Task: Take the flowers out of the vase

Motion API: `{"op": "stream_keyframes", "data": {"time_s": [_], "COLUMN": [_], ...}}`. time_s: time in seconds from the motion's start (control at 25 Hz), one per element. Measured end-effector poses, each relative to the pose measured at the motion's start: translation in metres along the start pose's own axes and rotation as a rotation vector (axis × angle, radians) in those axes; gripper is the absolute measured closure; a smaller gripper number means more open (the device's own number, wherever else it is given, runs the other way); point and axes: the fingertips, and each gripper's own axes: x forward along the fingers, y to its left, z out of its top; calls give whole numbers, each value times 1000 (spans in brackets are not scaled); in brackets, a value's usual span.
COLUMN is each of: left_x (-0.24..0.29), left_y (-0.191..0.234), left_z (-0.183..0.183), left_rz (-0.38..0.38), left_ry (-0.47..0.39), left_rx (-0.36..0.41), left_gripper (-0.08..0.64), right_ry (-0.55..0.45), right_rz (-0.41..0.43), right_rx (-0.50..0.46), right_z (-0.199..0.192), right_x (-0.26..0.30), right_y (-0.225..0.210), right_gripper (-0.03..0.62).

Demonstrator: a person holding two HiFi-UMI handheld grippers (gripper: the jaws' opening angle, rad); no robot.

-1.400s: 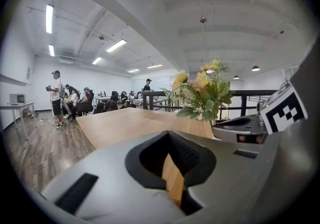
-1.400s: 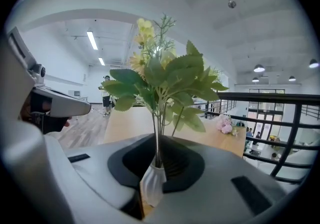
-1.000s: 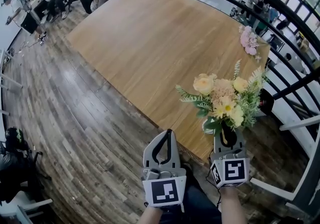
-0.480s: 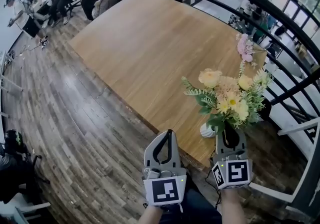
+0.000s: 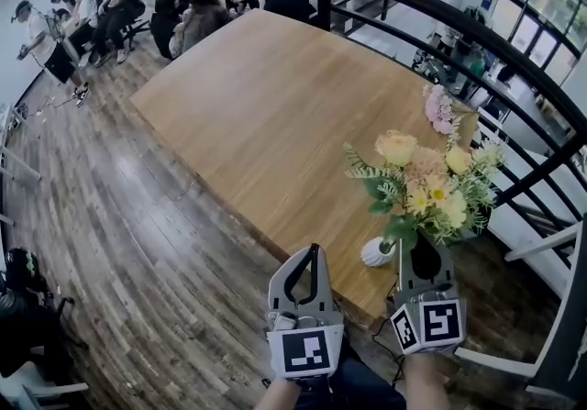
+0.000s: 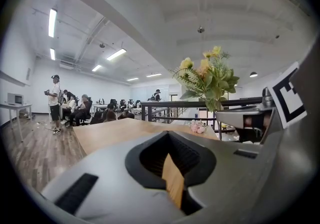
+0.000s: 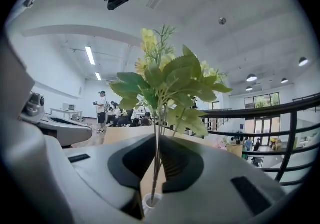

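R tongs (image 5: 420, 252) clamp flowers (image 5: 426, 183) by stems; ends just at vase (image 5: 376, 252) mouth, near worktop (image 5: 275, 105) edge, so nearly out. L tongs (image 5: 314, 250) closed, empty.

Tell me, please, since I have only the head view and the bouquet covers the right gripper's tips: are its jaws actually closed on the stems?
Observer: Yes; the right gripper view shows the right gripper pinched on the thin green stems just under the leaves.
Operator: Thank you. Are the stem ends clear of the vase?
Observer: There the stems run down to the white vase mouth right beneath the jaws; whether they are out, I cannot tell.
Operator: And the left gripper?
Observer: Its own view shows the left gripper closed, with nothing between its jaws.
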Motion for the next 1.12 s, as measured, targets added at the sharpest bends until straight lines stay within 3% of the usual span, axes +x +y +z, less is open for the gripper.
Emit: {"op": "stream_keyframes", "data": {"time_s": [0.6, 0.84, 1.12], "left_x": [-8, -11, -16], "left_y": [12, 12, 51], "left_z": [33, 40, 44], "left_rz": [36, 71, 125], "left_ry": [-72, -91, -90], "left_rx": [14, 22, 16], "left_gripper": [528, 528, 528], "right_ry": [-127, -145, -122], "right_rz": [52, 103, 173], "right_rx": [-4, 8, 26], "right_z": [59, 64, 62], "right_x": [2, 5, 30], "right_y": [21, 30, 74], "right_gripper": [543, 543, 554]}}
